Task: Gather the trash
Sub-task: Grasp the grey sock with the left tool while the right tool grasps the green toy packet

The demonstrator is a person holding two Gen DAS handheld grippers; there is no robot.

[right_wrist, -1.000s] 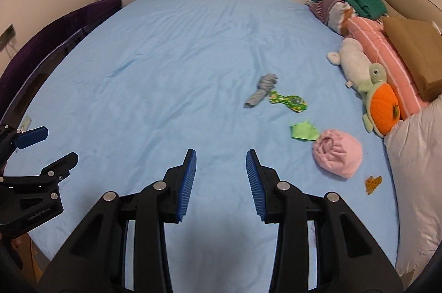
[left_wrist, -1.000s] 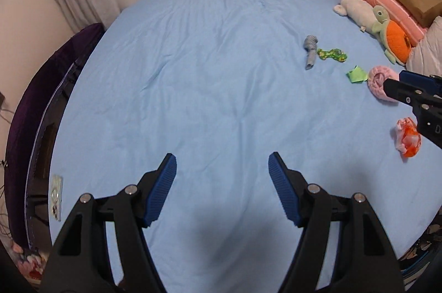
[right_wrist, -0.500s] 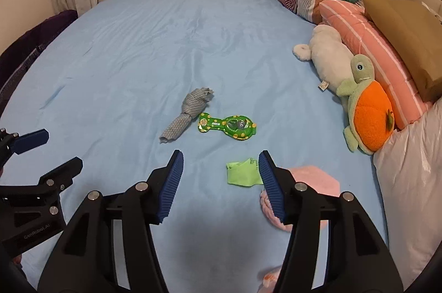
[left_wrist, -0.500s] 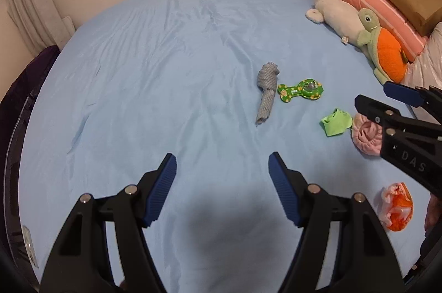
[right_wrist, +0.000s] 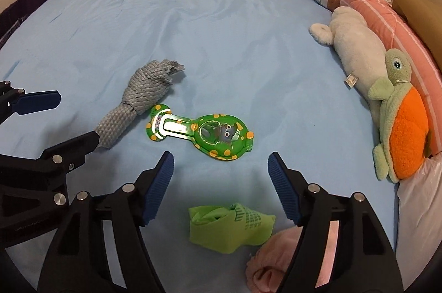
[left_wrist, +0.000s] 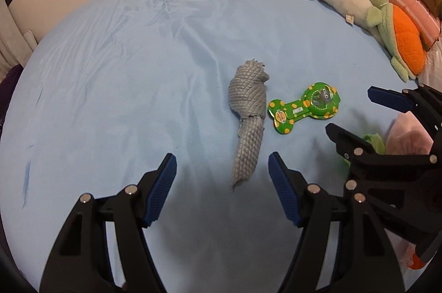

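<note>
Left gripper (left_wrist: 222, 171) spread wide over light blue bedsheet (left_wrist: 138, 72), nothing held, lower tip of rolled grey quilted cloth (left_wrist: 248, 124) just ahead between blue pads. Right gripper (right_wrist: 221, 168) opening, jaws wide and holding nothing, hovering above sheet with folded lime-green sock (right_wrist: 230, 226) below between fingers. Green yellow-dotted plastic blister wrapper (right_wrist: 199, 132) just ahead, touching grey cloth. Crumpled pink fabric bundle (right_wrist: 272, 265) beside sock, partly hidden. White plush seal (right_wrist: 356, 50) and green-and-orange plush turtle (right_wrist: 400, 132) along striped pink pillow (right_wrist: 386, 16) at right.
</note>
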